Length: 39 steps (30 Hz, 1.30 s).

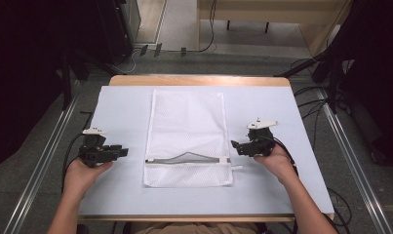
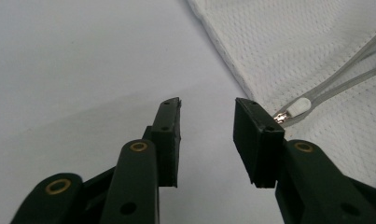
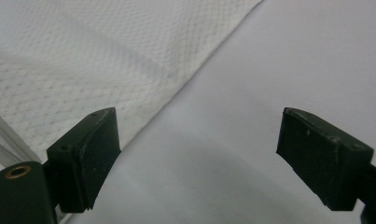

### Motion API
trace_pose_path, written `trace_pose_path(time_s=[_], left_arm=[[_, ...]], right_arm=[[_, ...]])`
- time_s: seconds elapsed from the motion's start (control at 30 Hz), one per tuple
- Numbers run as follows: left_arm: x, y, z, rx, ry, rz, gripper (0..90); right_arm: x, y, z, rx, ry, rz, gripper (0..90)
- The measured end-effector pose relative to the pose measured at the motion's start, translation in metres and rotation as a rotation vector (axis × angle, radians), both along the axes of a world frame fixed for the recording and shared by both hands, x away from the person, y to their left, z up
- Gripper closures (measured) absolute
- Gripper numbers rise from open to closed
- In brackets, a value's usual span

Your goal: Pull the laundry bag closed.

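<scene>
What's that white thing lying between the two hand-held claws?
On the pale blue table cover lies a white mesh laundry bag, midway between the left gripper and right gripper. A grey zipper, partly open, runs across it near the person's end.

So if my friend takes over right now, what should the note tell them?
Left gripper: open, nothing between its fingers, beside the left edge of the mesh bag.
Right gripper: open wide, nothing held, beside the bag's right edge.
The bag lies flat in the middle of the table. Its zipper runs across near the person's end and gapes partly open, with the pull at the right end.
Done: nothing visible yet; neither gripper touches the bag.
Left: probably grip the bag and work the zipper.
</scene>
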State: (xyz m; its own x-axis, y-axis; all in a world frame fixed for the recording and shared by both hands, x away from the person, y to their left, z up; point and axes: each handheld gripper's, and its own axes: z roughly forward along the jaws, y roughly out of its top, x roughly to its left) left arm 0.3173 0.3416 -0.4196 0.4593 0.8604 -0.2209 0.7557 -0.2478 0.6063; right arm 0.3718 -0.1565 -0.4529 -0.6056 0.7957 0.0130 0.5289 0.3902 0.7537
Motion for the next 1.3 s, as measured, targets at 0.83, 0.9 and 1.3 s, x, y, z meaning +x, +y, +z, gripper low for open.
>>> trace_pose_path(time_s=[0.83,0.9,1.3], left_arm=[[-0.003,-0.014,0.003,-0.036,0.02,-0.077,45.1],[-0.003,-0.015,0.004,-0.04,0.021,-0.077,44.6],[-0.007,-0.02,0.001,-0.076,-0.008,-0.105,47.0]], right_arm=[[-0.003,0.011,0.004,0.026,0.074,0.105,29.4],[-0.004,0.011,0.005,0.033,0.077,0.103,31.2],[-0.003,0.014,0.012,0.058,0.112,0.078,45.7]])
